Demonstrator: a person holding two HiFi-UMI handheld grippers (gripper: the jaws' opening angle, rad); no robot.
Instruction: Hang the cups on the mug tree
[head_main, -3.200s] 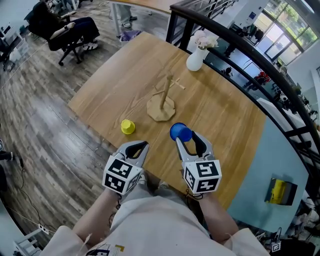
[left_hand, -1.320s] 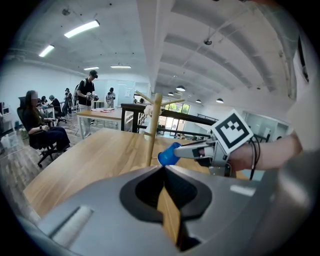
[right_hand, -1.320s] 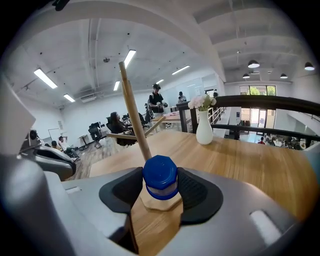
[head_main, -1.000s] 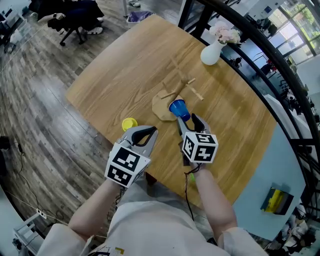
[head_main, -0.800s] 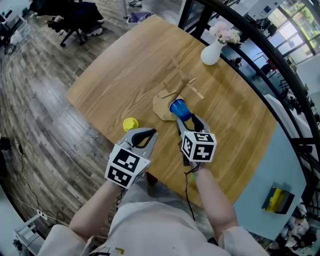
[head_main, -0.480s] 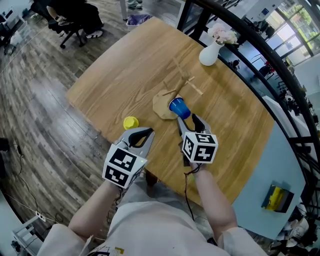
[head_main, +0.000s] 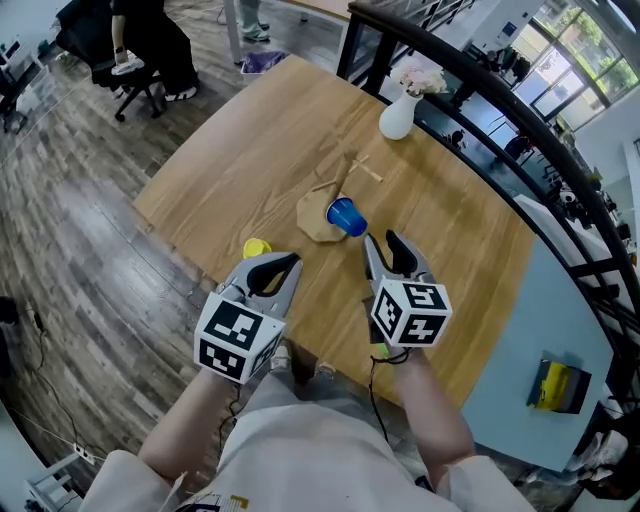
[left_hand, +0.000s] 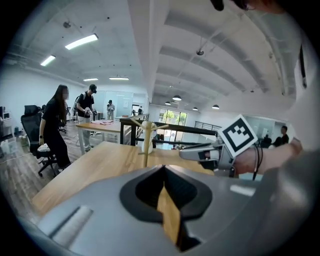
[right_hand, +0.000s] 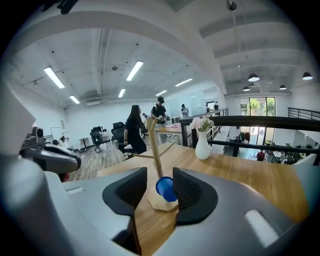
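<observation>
Blue cup (head_main: 345, 216) sits low against the stem of the mug tree (right_hand: 154, 142), just ahead of the right gripper (head_main: 381, 240) and clear of its tips. It looks hung on a low peg, mouth tilted toward the gripper, though it could be resting on the base; can't tell which. Right gripper's jaws are part-spread and closing on nothing: the right gripper view shows only bare table (head_main: 250, 150) between the pads, with the cup beyond them. My read is that this cup is placed and that hand is free. Yellow cup (head_main: 257, 249) stands on the table just in front of the left gripper (head_main: 281, 264), slightly to its left, not touching and not hung, so likely the next pick. Left gripper's jaws are pressed together, holding nothing. A white vase (head_main: 397, 118) stands well beyond both grippers.
</observation>
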